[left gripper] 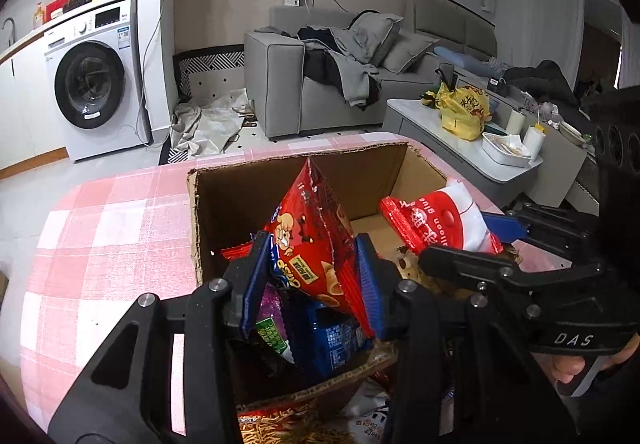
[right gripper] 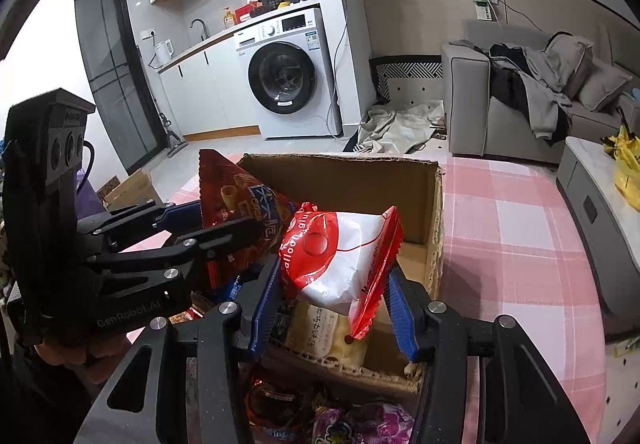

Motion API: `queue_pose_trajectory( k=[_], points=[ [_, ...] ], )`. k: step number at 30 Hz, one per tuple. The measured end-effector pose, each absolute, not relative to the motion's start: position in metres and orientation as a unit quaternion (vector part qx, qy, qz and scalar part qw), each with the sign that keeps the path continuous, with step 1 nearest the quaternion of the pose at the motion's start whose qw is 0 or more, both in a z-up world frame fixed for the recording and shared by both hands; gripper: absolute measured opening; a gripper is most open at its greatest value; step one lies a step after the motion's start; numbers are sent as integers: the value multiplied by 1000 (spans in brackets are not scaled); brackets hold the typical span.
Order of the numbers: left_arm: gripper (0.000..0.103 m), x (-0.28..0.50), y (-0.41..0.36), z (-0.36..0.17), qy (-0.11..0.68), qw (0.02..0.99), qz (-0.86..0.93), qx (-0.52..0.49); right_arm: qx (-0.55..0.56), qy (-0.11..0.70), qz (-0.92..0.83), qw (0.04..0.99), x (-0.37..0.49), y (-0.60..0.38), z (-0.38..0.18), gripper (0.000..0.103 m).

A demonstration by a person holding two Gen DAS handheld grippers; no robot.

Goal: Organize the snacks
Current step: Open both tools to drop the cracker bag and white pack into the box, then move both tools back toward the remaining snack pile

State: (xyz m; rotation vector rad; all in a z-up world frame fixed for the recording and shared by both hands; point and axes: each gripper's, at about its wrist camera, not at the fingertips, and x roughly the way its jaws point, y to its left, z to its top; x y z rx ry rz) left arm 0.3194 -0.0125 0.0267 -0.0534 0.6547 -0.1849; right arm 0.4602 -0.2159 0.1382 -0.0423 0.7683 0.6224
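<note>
An open cardboard box stands on the pink checked table; it also shows in the right wrist view. My left gripper is shut on a red cartoon snack bag and holds it over the box's near left part. My right gripper is shut on a red and white snack bag, held over the box beside the red bag. The red and white bag also shows in the left wrist view. A blue packet and a pale packet lie inside the box.
More snack packets lie on the table in front of the box. The pink checked tablecloth spreads left and right of the box. A white coffee table with a yellow bag stands behind, with a grey sofa and a washing machine farther off.
</note>
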Motion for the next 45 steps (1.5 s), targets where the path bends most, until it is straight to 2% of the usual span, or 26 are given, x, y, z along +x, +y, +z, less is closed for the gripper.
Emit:
queue_pose_trajectory(
  k=[8,10,12,13,14,15,16,18,19,21,22,36,45],
  points=[
    [39,337,-19,11,337,937,-92,-25,-31,365,302,880,467,-212,136,50],
    [40,337,-19,10,337,936,-94,-27,-29,357,313,879,462,-213,138,53],
    [48,336,-18,11,346,933,-95,-25,-37,332,313,889,452,-213,146,55],
    [59,333,-17,13,348,932,-98,-26,-49,321,304,895,447,-213,151,57],
    [69,331,-15,15,345,933,-95,-28,-49,319,302,897,443,-214,154,66],
    [73,326,-12,20,339,936,-89,-29,-45,317,305,897,439,-216,157,76],
    [81,321,-10,23,334,938,-84,-30,-43,315,305,898,435,-218,159,81],
    [83,308,-4,31,324,941,-85,-38,-47,313,304,898,427,-221,163,94],
    [87,302,-1,34,322,942,-82,-43,-49,313,300,900,425,-223,165,95],
    [96,286,7,38,320,944,-68,-50,-48,311,287,905,416,-227,168,103],
    [102,278,10,40,316,945,-62,-52,-48,314,287,904,412,-228,170,103],
    [102,174,40,38,310,949,-29,-47,-30,334,276,901,356,-255,164,103],
    [102,144,49,17,324,944,-30,-59,-9,346,267,899,343,-284,156,103]
  ],
)
